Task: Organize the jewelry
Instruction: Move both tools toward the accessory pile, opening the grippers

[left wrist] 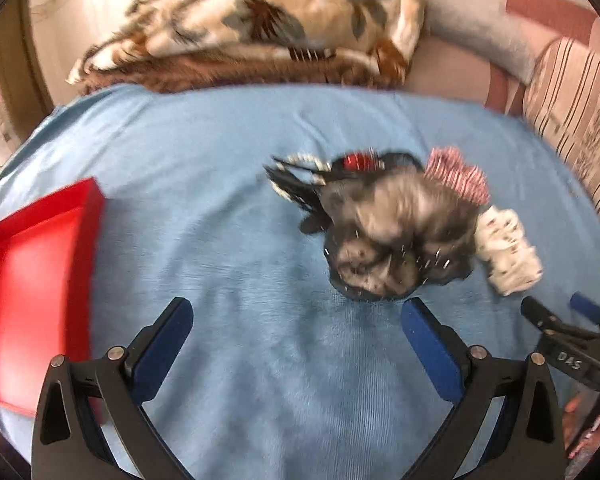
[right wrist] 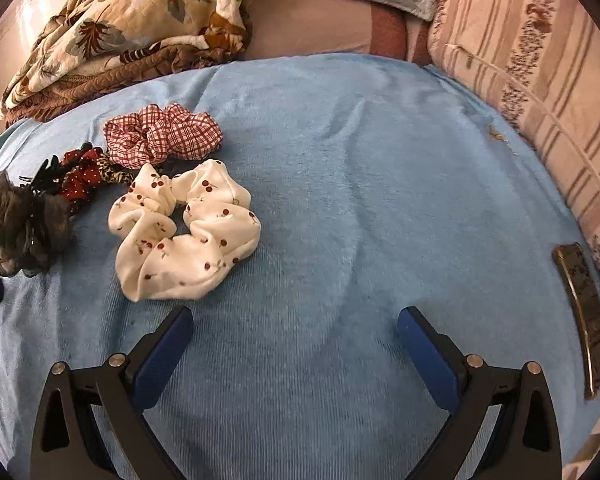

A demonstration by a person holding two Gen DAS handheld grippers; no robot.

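A pile of hair accessories lies on a blue cloth (left wrist: 220, 208). A dark sheer scrunchie (left wrist: 396, 236) is blurred, just ahead of my open, empty left gripper (left wrist: 296, 312). Behind it are a black claw clip (left wrist: 296, 184), a red dotted piece (left wrist: 358, 160), a red checked scrunchie (left wrist: 456, 174) and a white cherry scrunchie (left wrist: 508, 250). A red tray (left wrist: 36, 280) sits at the left. In the right wrist view my open, empty right gripper (right wrist: 296, 316) hovers over the blue cloth (right wrist: 380, 200), right of the white cherry scrunchie (right wrist: 188, 232), checked scrunchie (right wrist: 162, 136) and dark scrunchie (right wrist: 24, 224).
A floral quilt (right wrist: 132, 28) is heaped at the back left. A striped cushion (right wrist: 540, 80) borders the right side. A dark phone (right wrist: 584, 320) lies at the cloth's right edge. The right gripper shows at the right edge of the left wrist view (left wrist: 568, 332).
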